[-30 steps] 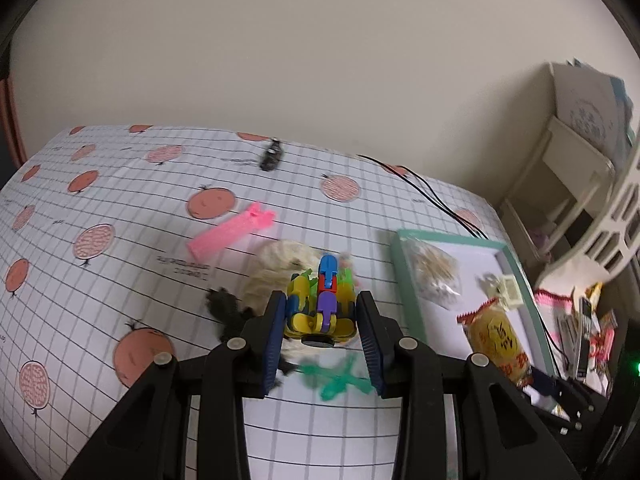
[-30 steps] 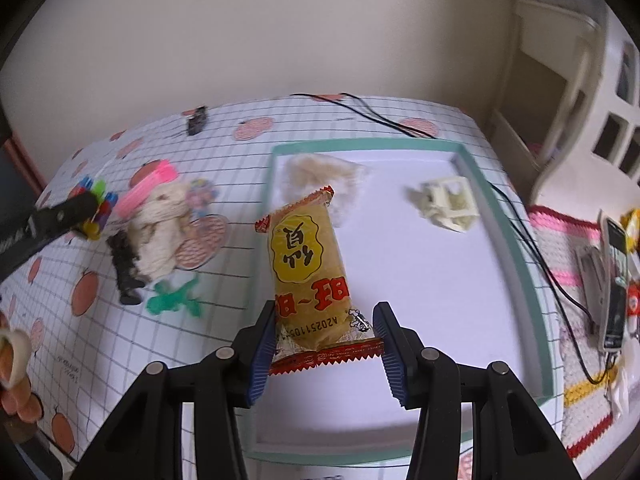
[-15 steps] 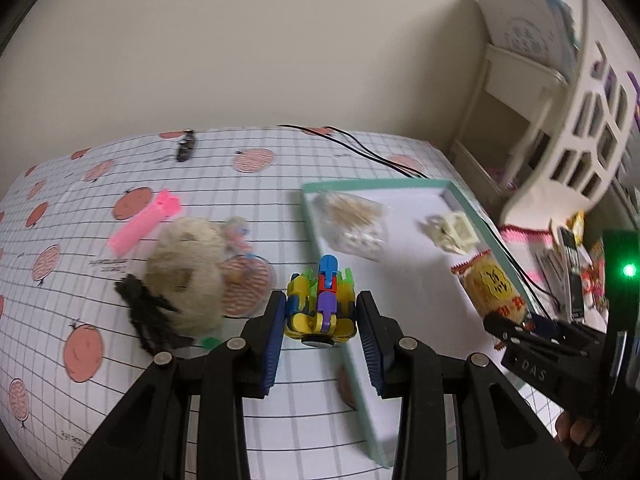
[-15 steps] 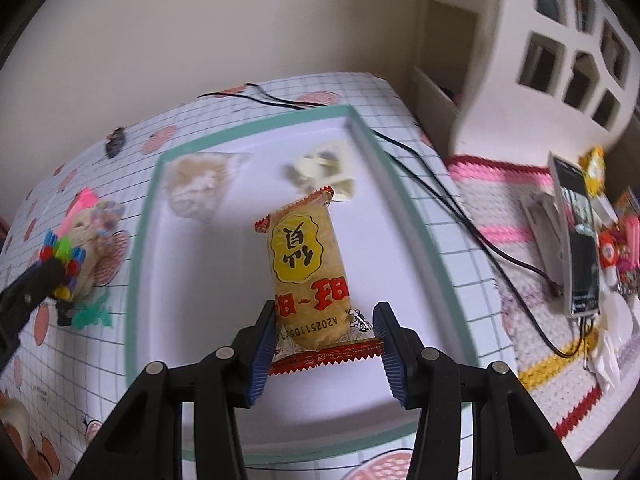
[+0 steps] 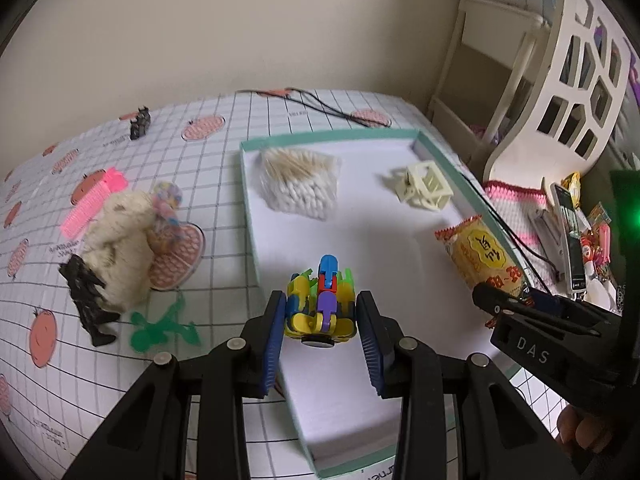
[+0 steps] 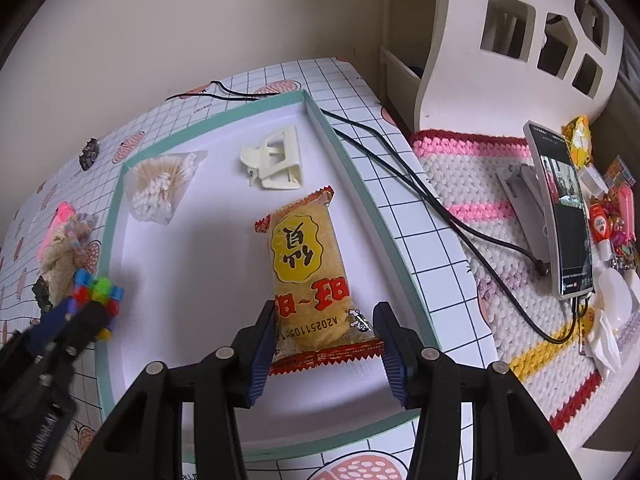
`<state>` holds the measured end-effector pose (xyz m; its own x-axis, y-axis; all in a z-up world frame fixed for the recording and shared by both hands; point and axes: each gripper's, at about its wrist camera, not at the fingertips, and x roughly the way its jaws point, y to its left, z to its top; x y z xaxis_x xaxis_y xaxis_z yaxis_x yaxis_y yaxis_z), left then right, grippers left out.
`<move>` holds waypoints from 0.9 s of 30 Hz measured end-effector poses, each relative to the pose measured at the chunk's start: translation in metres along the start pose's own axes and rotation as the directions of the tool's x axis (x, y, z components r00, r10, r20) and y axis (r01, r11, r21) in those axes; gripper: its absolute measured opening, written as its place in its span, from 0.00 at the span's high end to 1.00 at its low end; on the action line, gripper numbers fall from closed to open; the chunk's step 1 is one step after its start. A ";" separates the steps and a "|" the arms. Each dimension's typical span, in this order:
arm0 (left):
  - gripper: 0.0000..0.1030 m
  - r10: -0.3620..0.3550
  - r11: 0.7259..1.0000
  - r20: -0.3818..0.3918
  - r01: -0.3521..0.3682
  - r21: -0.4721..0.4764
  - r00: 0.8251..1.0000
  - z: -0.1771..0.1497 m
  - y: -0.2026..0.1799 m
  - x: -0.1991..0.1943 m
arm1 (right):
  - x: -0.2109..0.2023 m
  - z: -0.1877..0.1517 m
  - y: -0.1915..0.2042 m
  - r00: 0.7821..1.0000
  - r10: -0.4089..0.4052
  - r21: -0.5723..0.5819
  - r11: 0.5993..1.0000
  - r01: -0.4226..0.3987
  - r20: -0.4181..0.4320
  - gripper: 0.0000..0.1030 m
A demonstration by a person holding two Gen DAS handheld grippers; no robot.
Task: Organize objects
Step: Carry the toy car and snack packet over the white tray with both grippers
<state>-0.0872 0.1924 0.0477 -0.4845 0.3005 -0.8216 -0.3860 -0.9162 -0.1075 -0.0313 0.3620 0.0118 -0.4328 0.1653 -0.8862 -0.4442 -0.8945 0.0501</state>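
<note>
Left wrist view: my left gripper (image 5: 320,320) is clenching the multicoloured block toy (image 5: 322,304) between its blue pads, holding it over the near-left part of the green-rimmed tray (image 5: 248,184). At 12 o'clock in the tray a bag of cotton swabs (image 5: 298,188) is lying; at 1 o'clock, a cream hair clip (image 5: 424,186). At 9 o'clock on the tabletop (image 5: 224,152), a fluffy plush (image 5: 120,248) is sitting.

Right wrist view: my right gripper (image 6: 326,344) is grasping the yellow snack packet (image 6: 310,272) by its near end, over the tray's right half. At 3 o'clock, a phone (image 6: 560,212) is leaning on a stand.
</note>
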 end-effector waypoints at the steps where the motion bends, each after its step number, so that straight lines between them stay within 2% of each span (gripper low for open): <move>1: 0.64 -0.002 1.000 -0.009 0.002 -0.002 1.000 -0.001 -0.001 0.003 | 0.000 0.000 0.000 1.000 0.001 0.005 1.000 -0.001 -0.002 0.51; 9: 0.63 0.005 0.999 -0.085 -0.001 0.044 0.996 -0.008 -0.009 0.019 | 0.004 0.000 0.001 1.000 0.001 0.006 1.000 -0.001 -0.020 0.51; 16: 0.63 0.022 0.996 -0.094 -0.014 0.084 0.995 -0.010 -0.010 0.021 | 0.008 -0.002 0.004 0.999 -0.005 0.005 1.000 0.005 -0.036 0.51; 27: 0.63 0.050 0.996 -0.106 -0.042 0.074 0.993 -0.008 -0.002 0.022 | 0.015 -0.007 0.017 0.998 0.007 -0.031 0.999 -0.009 -0.063 0.51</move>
<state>-0.0906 0.1985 0.0256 -0.4167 0.2248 -0.8808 -0.4226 -0.9058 -0.0313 -0.0397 0.3461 -0.0043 -0.3853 0.1321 -0.9133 -0.4154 -0.9086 0.0439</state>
